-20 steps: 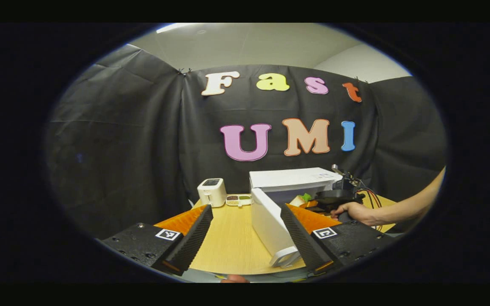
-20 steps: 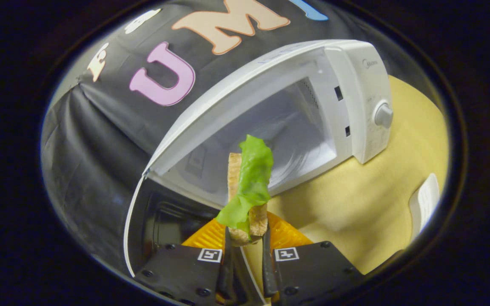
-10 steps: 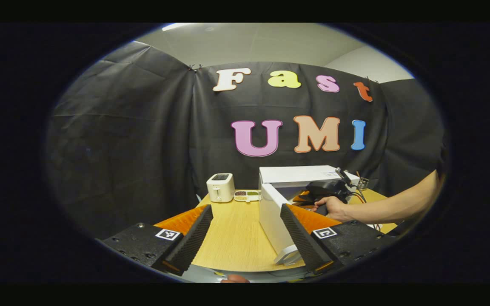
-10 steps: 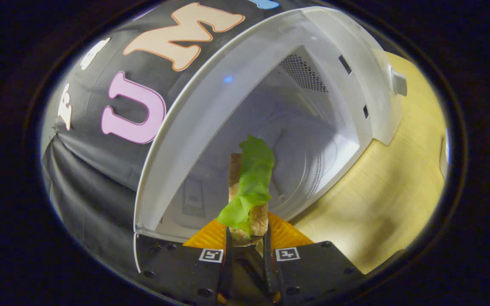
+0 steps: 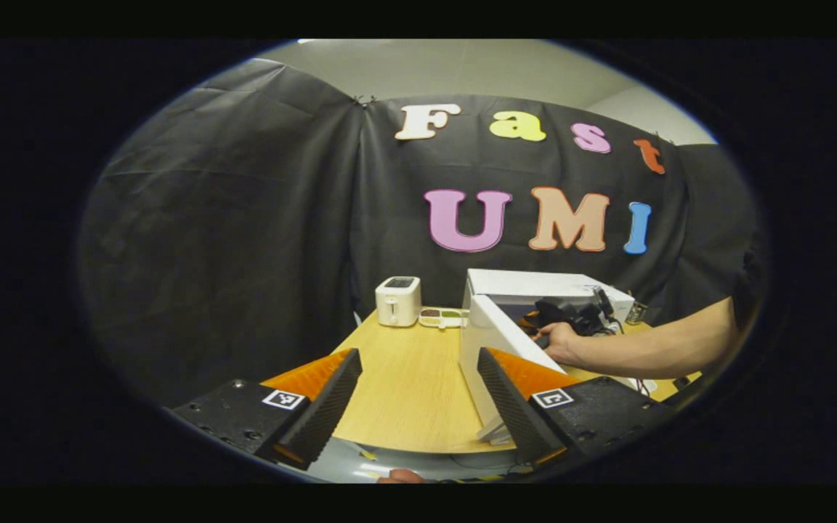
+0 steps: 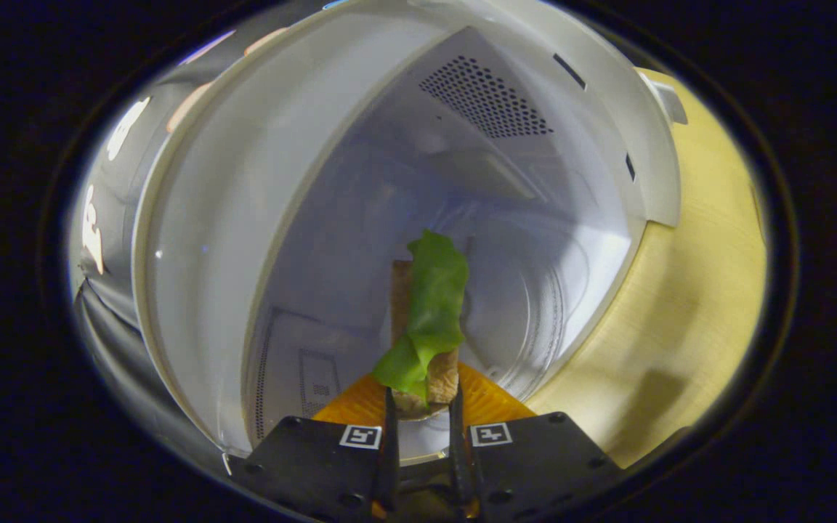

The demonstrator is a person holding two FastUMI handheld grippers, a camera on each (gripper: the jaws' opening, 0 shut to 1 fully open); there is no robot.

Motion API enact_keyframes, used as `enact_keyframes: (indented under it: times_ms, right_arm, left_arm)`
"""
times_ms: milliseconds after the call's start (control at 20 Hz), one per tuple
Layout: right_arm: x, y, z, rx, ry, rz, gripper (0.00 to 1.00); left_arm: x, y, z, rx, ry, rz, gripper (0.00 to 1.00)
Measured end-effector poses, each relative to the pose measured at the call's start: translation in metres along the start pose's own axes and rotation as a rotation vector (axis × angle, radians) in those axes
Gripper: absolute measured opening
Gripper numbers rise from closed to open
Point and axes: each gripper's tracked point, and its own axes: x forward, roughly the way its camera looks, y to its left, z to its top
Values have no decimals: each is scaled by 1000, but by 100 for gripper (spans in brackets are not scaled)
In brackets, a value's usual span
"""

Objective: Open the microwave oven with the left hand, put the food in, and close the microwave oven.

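Wooden table (image 5: 404, 392): right tongs (image 6: 422, 436) clamp sandwich (image 6: 424, 327) at microwave (image 6: 360, 218) mouth; left tongs (image 5: 418, 407) spread, empty.

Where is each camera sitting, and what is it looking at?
Left gripper view: rides on the left gripper, back from the table, facing the open microwave; its own fingers spread wide, plus the person's arm holding the right gripper at the microwave's mouth.
Right gripper view: rides on the right gripper, looking into the microwave; its fingers pinch the bread with lettuce.
Both views share the microwave and the wooden table.
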Motion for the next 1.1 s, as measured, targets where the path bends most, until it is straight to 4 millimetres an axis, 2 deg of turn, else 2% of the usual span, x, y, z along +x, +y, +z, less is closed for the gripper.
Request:
enact_keyframes:
  times_ms: [50, 100, 150, 200, 250, 300, 350, 500, 550, 650, 700, 750, 800, 900, 1100]
  right_arm:
    - [1, 0, 2, 5, -4, -2, 30]
    - [3, 0, 4, 4, -7, -7, 30]
    - [3, -1, 5, 9, -10, -12, 30]
    - [5, -3, 6, 12, -9, -22, 28]
    - [10, -7, 5, 18, -5, -42, 34]
    - [6, -9, 9, 17, -9, -50, 31]
    - [7, -12, 12, 7, -15, -59, 46]
    - [6, -24, 15, -66, -30, -103, 77]
    - [4, -27, 16, -95, -32, -104, 79]
    - [2, -31, 19, -166, -47, -115, 98]
    - [0, -33, 19, -194, -45, -120, 98]
    - [-1, -34, 19, -212, -42, -124, 90]
    - [-3, -38, 17, -225, -32, -134, 99]
    - [-8, -40, 15, -251, -18, -132, 99]
    - [-22, -57, 16, -352, 1, -152, 99]
  left_arm:
    - [0, 2, -2, -9, 3, 3, 99]
    - [2, 2, -6, -21, 7, 5, 94]
    - [2, 5, -9, -36, 11, 14, 94]
    - [2, 7, -11, -52, 16, 19, 96]
    - [2, 9, -14, -63, 20, 22, 96]
    - [3, 9, -15, -70, 21, 26, 99]
    - [4, 8, -17, -73, 23, 26, 99]
    - [2, 12, -27, -70, 36, 36, 96]
    - [1, 12, -29, -72, 39, 40, 96]
    - [-1, 12, -30, -80, 41, 46, 96]
    - [-1, 13, -32, -84, 42, 49, 96]
    - [-1, 14, -33, -85, 43, 51, 96]
    - [-2, 14, -34, -86, 43, 52, 99]
    - [-1, 13, -35, -83, 44, 53, 94]
    - [-2, 9, -34, -77, 34, 43, 94]
